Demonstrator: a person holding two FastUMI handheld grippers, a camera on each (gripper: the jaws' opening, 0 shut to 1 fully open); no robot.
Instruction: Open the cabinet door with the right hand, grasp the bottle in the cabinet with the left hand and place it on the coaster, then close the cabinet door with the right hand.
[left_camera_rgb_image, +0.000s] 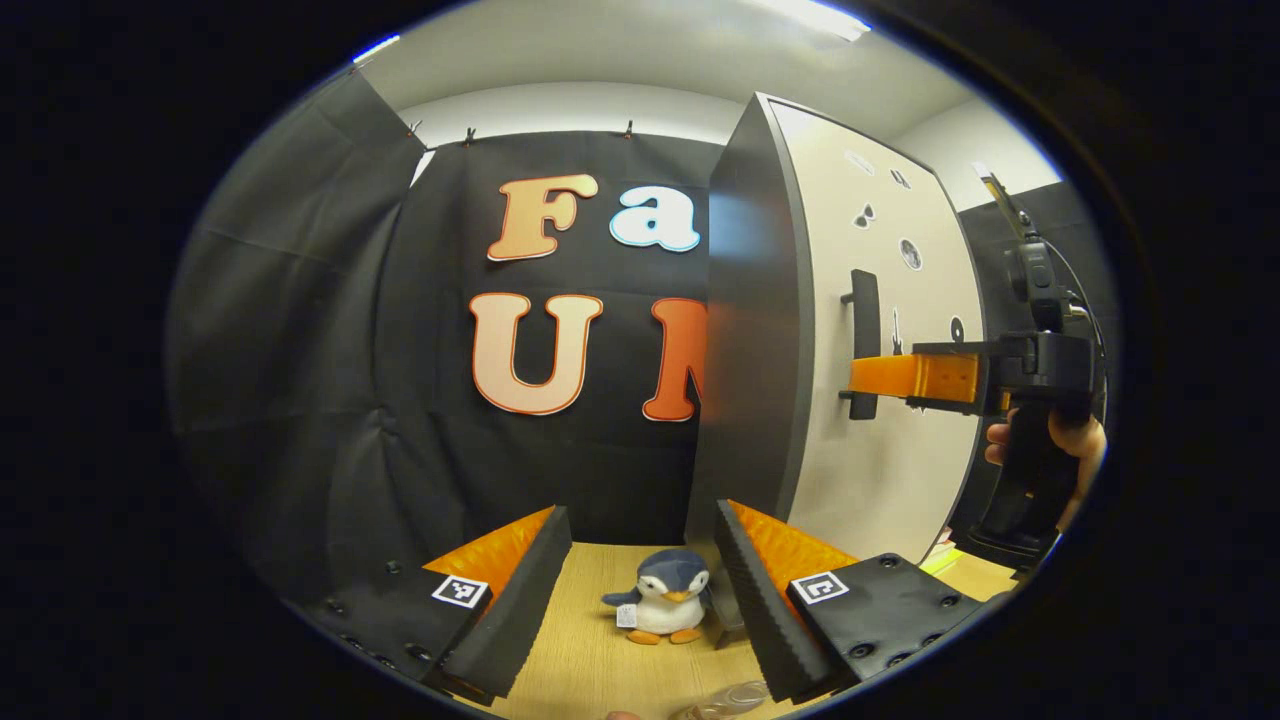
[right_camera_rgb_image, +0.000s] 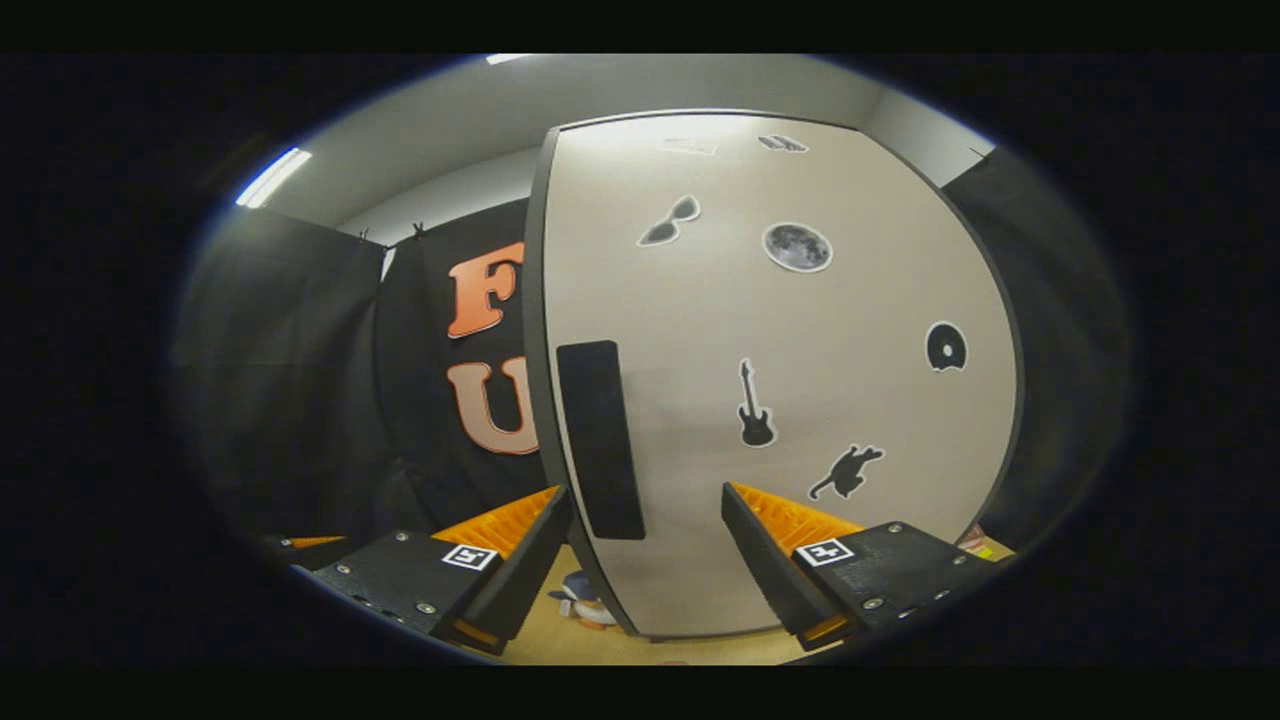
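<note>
The cabinet stands on the wooden table, with a dark side panel and a pale door that carries small stickers. The door lies flush against the cabinet, so the inside is hidden. A black vertical handle sits near the door's left edge. My right gripper is open, and the handle's lower end is between its fingers without being pinched. In the left gripper view the right gripper reaches level to the handle, held by a hand. My left gripper hangs open over the table, left of the cabinet.
A small plush penguin stands on the table by the cabinet's left front corner, just beyond my left fingers. A clear object lies at the near edge; I cannot tell what it is. Black cloth walls close in the back and left.
</note>
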